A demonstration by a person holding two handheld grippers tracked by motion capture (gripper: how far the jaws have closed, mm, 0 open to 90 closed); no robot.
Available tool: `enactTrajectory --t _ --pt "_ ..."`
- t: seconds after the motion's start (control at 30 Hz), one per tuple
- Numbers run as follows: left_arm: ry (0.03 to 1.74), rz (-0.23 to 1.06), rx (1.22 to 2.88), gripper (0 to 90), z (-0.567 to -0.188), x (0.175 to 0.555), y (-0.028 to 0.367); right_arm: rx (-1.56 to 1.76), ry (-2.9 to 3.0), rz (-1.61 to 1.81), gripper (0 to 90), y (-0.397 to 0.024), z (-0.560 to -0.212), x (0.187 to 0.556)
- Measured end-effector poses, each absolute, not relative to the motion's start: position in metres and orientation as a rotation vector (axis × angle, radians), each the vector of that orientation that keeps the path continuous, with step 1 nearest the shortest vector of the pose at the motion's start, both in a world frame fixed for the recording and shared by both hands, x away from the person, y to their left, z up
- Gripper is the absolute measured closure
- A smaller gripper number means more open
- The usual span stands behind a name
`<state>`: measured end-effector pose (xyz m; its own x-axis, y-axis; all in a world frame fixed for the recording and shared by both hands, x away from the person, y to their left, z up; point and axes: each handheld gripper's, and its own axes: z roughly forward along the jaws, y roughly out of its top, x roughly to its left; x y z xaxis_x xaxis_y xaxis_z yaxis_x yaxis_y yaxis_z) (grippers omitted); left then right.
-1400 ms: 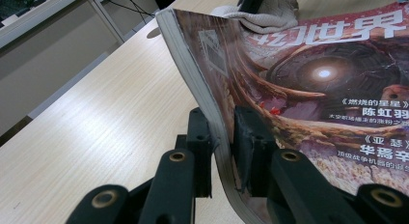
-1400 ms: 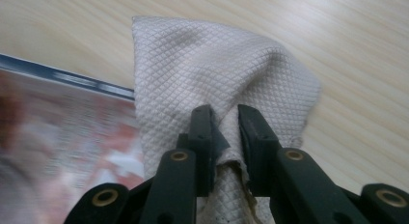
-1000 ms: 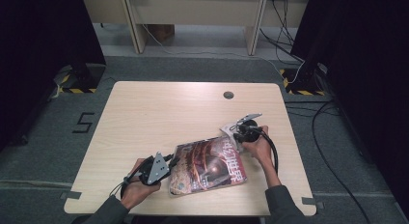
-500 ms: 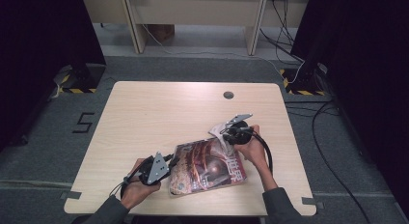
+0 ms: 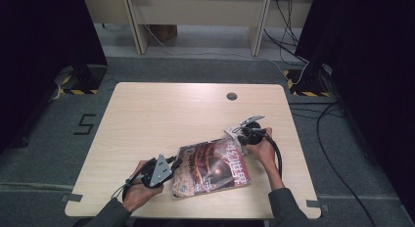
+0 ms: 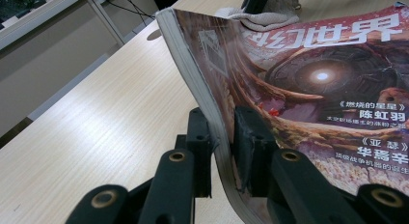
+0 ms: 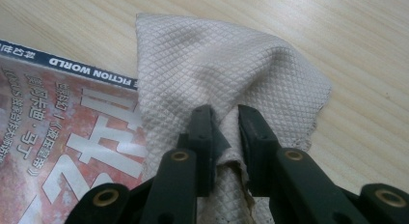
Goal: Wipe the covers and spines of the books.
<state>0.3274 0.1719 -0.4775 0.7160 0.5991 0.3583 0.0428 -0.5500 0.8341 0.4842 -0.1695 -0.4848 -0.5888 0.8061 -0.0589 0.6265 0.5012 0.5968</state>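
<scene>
A magazine (image 5: 211, 167) with a reddish cover and white Chinese title lies near the table's front edge. My left gripper (image 5: 172, 164) is shut on its left edge; in the left gripper view the magazine (image 6: 308, 84) tilts up from the wood, pinched between the jaws of my left gripper (image 6: 223, 151). My right gripper (image 5: 239, 135) is at the magazine's far right corner, shut on a beige quilted cloth (image 5: 234, 132). In the right gripper view the cloth (image 7: 217, 79) drapes over the magazine's top edge (image 7: 62, 118) and onto the table, bunched between the jaws of my right gripper (image 7: 224, 147).
The light wood table (image 5: 161, 114) has a round cable hole (image 5: 231, 96) at the back. Cables trail on the grey floor to the right. A desk frame stands beyond the table, with dark curtains on both sides.
My right gripper swung a little to the left with the cloth and came back to the magazine's far right corner. The left gripper and the magazine kept still.
</scene>
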Motion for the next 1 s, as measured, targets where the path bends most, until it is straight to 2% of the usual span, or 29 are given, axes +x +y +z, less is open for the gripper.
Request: enactTrajectory --t 0.2,1.0 --pt "0.489 0.801 2.044 77.4 -0.477 0.328 0.172 1.151 2.446 0.852 77.7 -0.163 -0.476 0.48" --pt "0.495 0.808 2.048 77.0 -0.478 0.328 0.173 0.802 2.552 1.079 77.4 -0.076 -0.424 0.425"
